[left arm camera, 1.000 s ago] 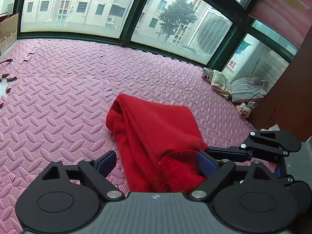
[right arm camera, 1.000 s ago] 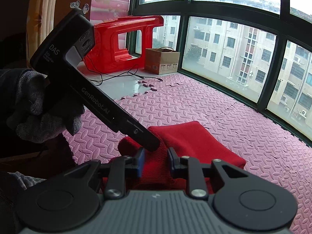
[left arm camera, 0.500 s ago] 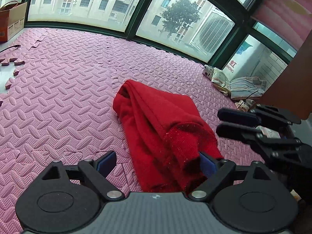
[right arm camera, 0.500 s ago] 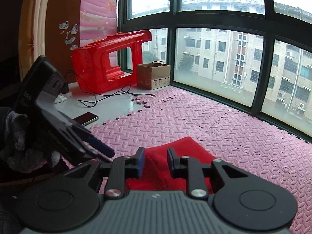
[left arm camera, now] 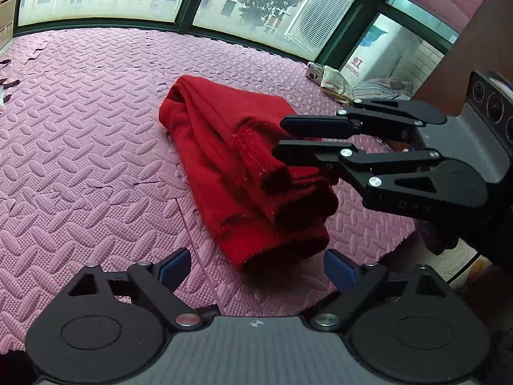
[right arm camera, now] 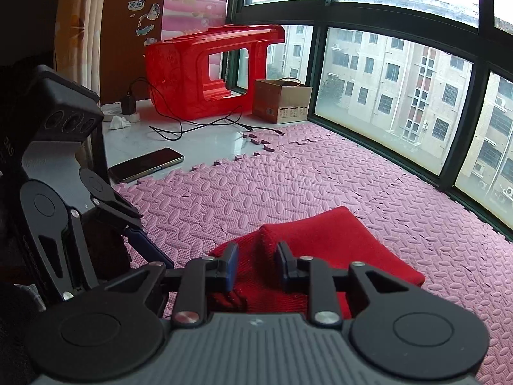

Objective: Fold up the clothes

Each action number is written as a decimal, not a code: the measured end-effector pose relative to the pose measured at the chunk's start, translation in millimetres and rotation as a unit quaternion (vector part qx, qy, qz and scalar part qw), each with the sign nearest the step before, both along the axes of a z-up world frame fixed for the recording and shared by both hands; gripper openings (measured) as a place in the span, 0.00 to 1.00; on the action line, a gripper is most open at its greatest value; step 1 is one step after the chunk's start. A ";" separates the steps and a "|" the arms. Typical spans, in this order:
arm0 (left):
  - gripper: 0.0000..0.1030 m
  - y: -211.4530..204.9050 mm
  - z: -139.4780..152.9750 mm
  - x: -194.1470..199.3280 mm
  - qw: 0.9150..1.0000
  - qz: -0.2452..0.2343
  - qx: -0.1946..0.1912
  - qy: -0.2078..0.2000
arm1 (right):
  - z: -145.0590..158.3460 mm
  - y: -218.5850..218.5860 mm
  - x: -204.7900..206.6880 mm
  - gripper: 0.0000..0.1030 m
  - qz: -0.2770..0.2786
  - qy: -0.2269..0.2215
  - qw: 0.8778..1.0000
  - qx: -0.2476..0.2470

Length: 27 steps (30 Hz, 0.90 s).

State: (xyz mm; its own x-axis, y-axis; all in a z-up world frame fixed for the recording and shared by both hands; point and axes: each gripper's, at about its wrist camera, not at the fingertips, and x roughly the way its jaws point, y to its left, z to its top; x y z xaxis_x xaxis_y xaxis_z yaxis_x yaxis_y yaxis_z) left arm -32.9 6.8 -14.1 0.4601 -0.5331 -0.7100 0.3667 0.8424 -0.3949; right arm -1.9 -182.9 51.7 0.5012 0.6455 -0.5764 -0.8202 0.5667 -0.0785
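A red folded garment (left arm camera: 224, 160) lies on the pink foam mat (left arm camera: 80, 134); its ribbed cuff (left arm camera: 256, 157) is on top, toward the near end. My left gripper (left arm camera: 256, 268) is open wide, with the garment's near hem just beyond its fingertips and untouched. My right gripper (left arm camera: 279, 138) reaches in from the right and hovers over the cuff, jaws a narrow gap apart, pinching nothing. In the right wrist view the right gripper (right arm camera: 256, 264) sits above the red garment (right arm camera: 336, 243), and the left gripper (right arm camera: 134, 227) is at the left.
A red plastic stool (right arm camera: 179, 73) lies on its side by a cardboard box (right arm camera: 282, 99). A phone (right arm camera: 146, 163) and black cables (right arm camera: 198, 125) lie on the bare white floor. Other clothes (left arm camera: 368, 86) are piled in the far right window corner.
My left gripper has drawn back from the garment, whose near end now lies clear of its right finger. The right gripper has swung up from the low right to hover over the cuff.
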 end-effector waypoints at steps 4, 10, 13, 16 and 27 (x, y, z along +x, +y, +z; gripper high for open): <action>0.84 -12.8 -10.4 3.5 1.000 -0.015 0.007 0.002 | 11.4 -11.2 -1.0 0.25 0.006 0.025 0.999 0.029; 0.70 -22.9 -19.3 1.6 1.000 -0.015 0.024 -0.006 | 30.0 -42.7 22.7 0.30 -0.064 0.016 0.996 0.062; 0.65 -23.7 -21.6 -0.4 0.999 -0.010 0.036 -0.015 | 27.7 -52.9 40.8 0.30 -0.103 0.014 0.993 0.058; 0.48 -22.6 -22.0 -0.8 0.998 -0.001 0.049 -0.025 | 22.7 -59.7 59.2 0.31 -0.138 0.012 0.989 0.049; 0.21 1.4 -20.1 12.0 0.997 0.057 0.050 -0.032 | -10.8 -76.9 115.6 0.34 -0.230 0.040 0.972 0.027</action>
